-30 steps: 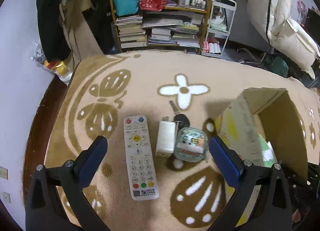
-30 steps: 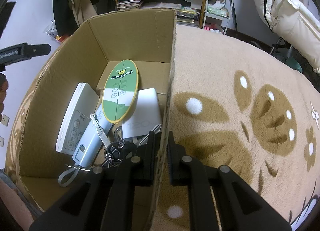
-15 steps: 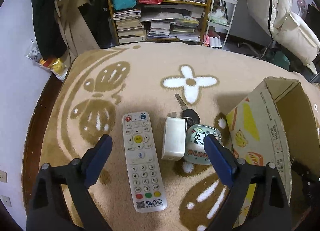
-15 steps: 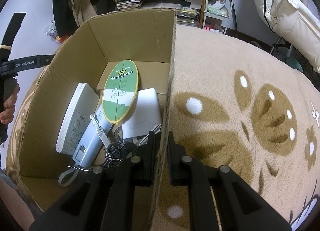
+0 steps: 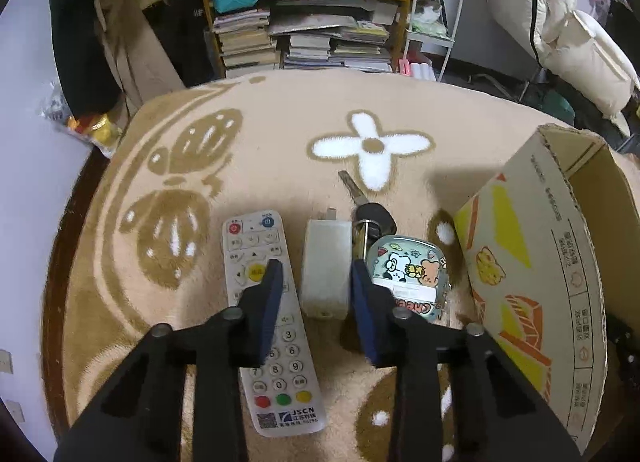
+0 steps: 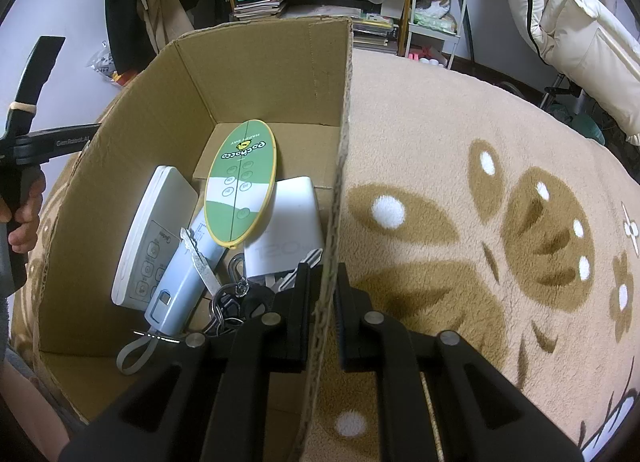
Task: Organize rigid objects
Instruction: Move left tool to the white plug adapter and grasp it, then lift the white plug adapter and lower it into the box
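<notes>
The left gripper is closing in: its blue-padded jaws, wide apart half a second ago, are now standing narrowly on either side of the white charger, though whether they are touching it cannot be told. The right gripper is staying clamped on the near wall of the cardboard box, unchanged from before. The charger is lying flat on the blanket, a boxy white block with its prongs pointing away, between the white remote and the cartoon-printed case, with a key just beyond. Inside the box a green oval case, a white remote, a pale blue device and keys are lying together. The tan, flower-patterned blanket is spreading toward a bookshelf stacked with books and bags.
</notes>
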`<control>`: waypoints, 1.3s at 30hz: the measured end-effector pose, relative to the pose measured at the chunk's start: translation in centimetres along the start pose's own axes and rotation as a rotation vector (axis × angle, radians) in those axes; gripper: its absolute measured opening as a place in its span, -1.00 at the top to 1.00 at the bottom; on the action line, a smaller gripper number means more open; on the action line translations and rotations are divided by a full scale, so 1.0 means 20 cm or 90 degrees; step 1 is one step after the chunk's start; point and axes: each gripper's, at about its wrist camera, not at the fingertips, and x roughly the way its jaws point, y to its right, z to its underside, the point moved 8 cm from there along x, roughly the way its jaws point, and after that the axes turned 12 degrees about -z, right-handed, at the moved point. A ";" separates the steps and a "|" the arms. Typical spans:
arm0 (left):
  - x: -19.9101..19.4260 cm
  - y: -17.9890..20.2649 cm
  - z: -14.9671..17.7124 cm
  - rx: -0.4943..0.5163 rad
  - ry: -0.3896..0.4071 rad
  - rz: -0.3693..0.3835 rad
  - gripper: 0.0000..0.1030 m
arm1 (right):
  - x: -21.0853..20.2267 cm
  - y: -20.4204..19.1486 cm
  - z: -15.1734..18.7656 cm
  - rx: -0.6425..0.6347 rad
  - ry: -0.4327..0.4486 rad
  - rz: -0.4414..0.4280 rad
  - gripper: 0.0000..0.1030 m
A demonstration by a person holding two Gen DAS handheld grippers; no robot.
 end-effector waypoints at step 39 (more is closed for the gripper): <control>-0.56 0.01 -0.03 0.022 0.108 -0.097 0.59 | 0.00 0.00 0.01 0.001 0.000 -0.001 0.75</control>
